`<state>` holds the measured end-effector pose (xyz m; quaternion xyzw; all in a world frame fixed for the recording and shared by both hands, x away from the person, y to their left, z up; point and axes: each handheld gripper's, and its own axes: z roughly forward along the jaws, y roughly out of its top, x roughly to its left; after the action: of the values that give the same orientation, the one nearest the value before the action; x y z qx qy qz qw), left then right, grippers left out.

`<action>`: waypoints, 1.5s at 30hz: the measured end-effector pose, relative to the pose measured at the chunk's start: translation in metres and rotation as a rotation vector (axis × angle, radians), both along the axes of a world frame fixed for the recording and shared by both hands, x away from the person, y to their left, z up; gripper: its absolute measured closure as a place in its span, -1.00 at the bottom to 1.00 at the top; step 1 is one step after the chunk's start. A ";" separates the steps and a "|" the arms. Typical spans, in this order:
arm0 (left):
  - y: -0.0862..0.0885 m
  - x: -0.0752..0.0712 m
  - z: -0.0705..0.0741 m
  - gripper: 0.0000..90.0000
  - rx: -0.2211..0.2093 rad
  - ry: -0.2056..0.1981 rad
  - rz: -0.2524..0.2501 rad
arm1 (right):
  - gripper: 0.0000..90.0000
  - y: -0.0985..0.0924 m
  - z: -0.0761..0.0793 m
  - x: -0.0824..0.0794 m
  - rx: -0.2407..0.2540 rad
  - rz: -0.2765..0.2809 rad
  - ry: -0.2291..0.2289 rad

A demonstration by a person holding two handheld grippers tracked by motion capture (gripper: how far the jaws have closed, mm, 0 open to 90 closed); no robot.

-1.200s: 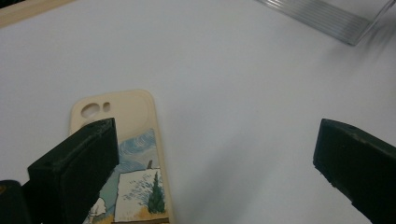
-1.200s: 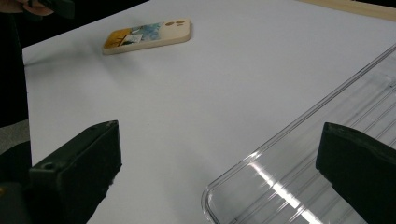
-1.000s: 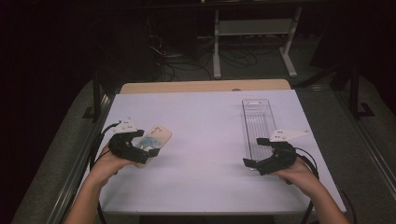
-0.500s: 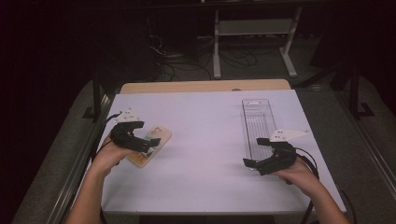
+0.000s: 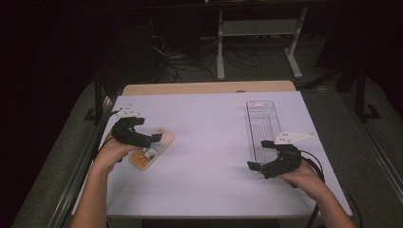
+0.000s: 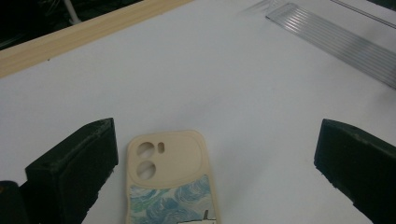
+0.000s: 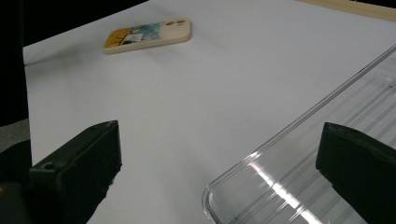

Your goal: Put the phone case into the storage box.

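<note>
High view — left gripper [image 5: 153,138] newly raised

Over the last second the left tool [image 5: 151,138] has carried the phone case [image 5: 153,148] down and set it flat on the white counter [image 5: 209,142]. A second ago the case was up between the jaws, pale back showing at an angle; half a second ago it was tipped low over the counter under the tool. Now it lies face down near the counter's left edge, camera cut-outs toward the far side, and the jaws have spread wide. In the left gripper view the phone case [image 6: 172,182] sits between the parted jaws, close to the left-hand one, with no contact visible. The person's left hand [image 5: 111,153] has drawn slightly back toward the near edge.
</note>
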<state>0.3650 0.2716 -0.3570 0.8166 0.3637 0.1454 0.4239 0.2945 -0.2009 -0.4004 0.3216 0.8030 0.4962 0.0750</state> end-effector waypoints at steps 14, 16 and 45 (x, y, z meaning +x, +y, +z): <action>0.015 0.010 -0.003 -1.00 0.036 -0.003 0.086 | -1.00 0.000 0.000 0.000 0.001 -0.002 0.000; 0.017 0.010 -0.004 -1.00 0.041 -0.010 0.110 | -1.00 0.000 0.000 0.000 0.001 -0.002 0.000; 0.022 0.010 -0.014 -1.00 0.067 0.030 0.133 | -1.00 0.000 0.000 0.000 0.005 -0.003 0.005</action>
<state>0.3746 0.2941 -0.3708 0.8066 0.4184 0.1730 0.3800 0.2949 -0.2009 -0.4005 0.3243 0.8015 0.4971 0.0731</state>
